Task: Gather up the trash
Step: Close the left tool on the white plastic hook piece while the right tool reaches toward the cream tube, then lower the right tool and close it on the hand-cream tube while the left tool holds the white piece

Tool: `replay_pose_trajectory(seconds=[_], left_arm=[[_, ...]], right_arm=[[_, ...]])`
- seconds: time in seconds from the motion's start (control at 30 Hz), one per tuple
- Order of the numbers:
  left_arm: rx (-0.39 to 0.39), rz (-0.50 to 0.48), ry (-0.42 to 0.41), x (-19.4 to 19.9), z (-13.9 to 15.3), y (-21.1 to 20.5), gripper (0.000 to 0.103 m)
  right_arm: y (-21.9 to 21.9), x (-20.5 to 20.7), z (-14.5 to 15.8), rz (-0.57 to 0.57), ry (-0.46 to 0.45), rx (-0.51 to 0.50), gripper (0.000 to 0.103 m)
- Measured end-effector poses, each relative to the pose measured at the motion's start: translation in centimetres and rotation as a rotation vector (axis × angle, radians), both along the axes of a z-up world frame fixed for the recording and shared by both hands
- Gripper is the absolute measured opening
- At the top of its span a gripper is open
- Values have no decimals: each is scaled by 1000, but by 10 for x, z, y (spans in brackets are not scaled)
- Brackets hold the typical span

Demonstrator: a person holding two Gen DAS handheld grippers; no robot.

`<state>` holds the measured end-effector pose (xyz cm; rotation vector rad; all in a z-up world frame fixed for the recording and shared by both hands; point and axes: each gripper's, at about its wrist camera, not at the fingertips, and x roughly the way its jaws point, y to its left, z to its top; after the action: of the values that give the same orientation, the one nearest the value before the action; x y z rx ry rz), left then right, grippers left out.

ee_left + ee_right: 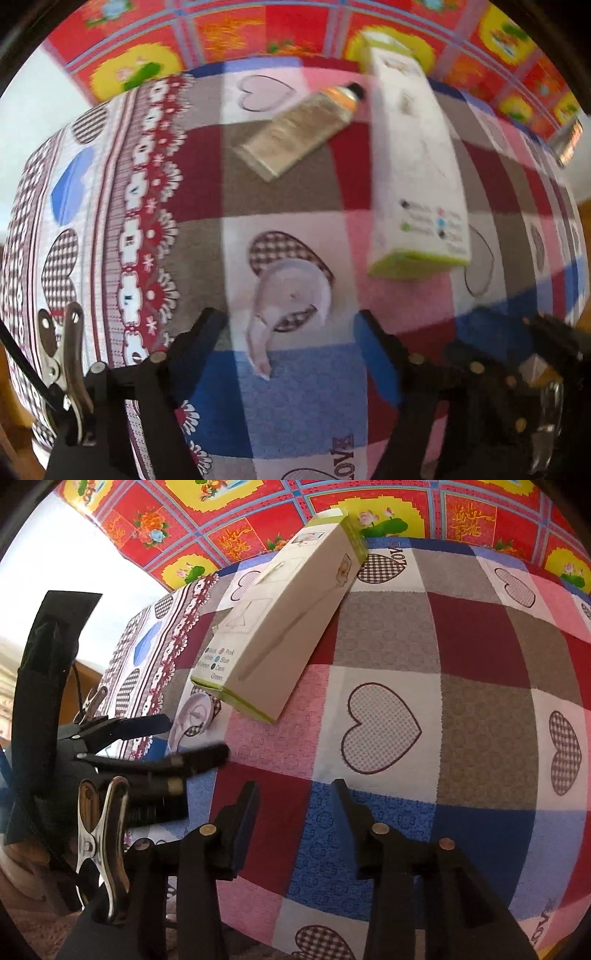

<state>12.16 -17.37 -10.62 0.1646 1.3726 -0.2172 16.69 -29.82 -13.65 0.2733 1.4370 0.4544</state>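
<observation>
Hanging over the surface (295, 206), the spread, empty left tongs (291, 332) straddle the white plastic peel-off lid (291, 291), its tab trailing toward 6 o'clock; the right tongs (295, 805), also parted and empty, hang farther off.

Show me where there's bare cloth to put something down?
Right of the white box the checked cloth lies bare to its edge. It's crowded left of the box: the tube and the white plastic scrap.
</observation>
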Motion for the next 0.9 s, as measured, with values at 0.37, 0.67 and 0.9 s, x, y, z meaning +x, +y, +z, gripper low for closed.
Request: replay_pose_trajectory(seconds=[0.37, 0.67, 0.9], left_arm=[[-16, -6, -40, -3, 2, -3, 44], [-89, 41, -63, 0, 18, 39, 44], [-120, 79, -70, 11, 32, 100, 44]], right_arm=[[2, -1, 2, 18, -4, -9, 44], [23, 2, 7, 11, -4, -55, 44], [64, 6, 33, 33, -43, -63, 44]])
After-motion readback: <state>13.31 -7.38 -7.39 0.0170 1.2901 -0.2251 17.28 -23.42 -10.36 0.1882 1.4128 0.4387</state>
